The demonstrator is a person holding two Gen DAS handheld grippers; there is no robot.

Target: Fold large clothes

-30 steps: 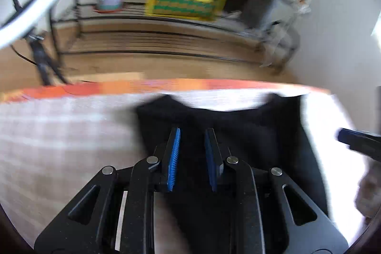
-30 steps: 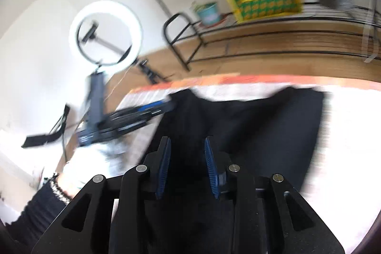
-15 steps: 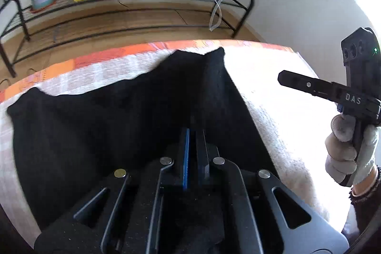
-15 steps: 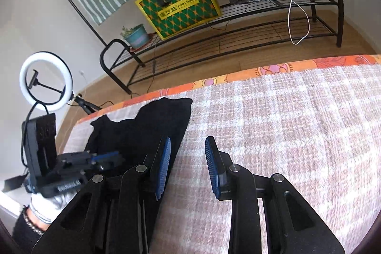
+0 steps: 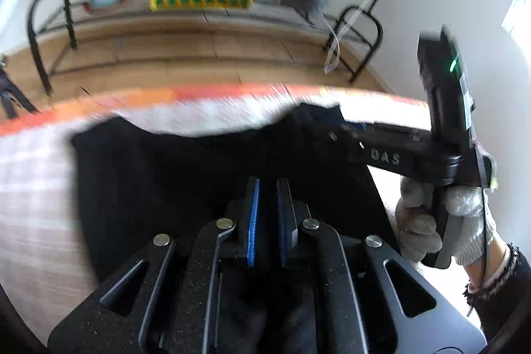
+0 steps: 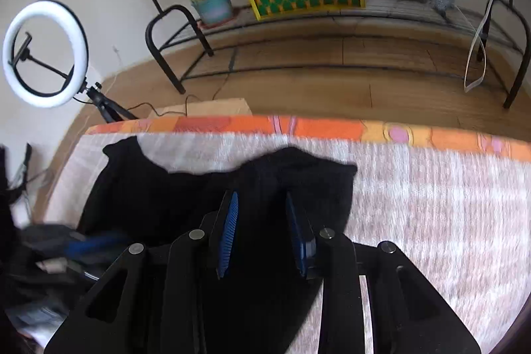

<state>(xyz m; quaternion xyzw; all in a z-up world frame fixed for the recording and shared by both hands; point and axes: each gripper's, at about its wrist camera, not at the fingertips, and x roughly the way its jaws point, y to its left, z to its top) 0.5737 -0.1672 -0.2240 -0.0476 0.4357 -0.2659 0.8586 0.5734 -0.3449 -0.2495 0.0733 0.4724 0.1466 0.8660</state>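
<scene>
One black garment [image 6: 172,201] lies spread on the plaid blanket [image 6: 431,208], its far edge just short of the blanket's orange border [image 6: 332,128]. Motion blur smears that border and the plaid in both views, and the garment's folds and seams cannot be made out; its near part is hidden beneath both tools. The left gripper [image 5: 267,208] hangs over the garment's middle, its two blue fingers [image 5: 253,214] apart by a narrow gap with nothing seen between them. The right gripper [image 6: 262,228] stands over the garment's right half, fingers spread wide, released. In the left wrist view its fingertips are lost against the black cloth. Beyond the blanket stand one ring light [image 6: 44,53] and one potted plant [image 6: 214,5].
</scene>
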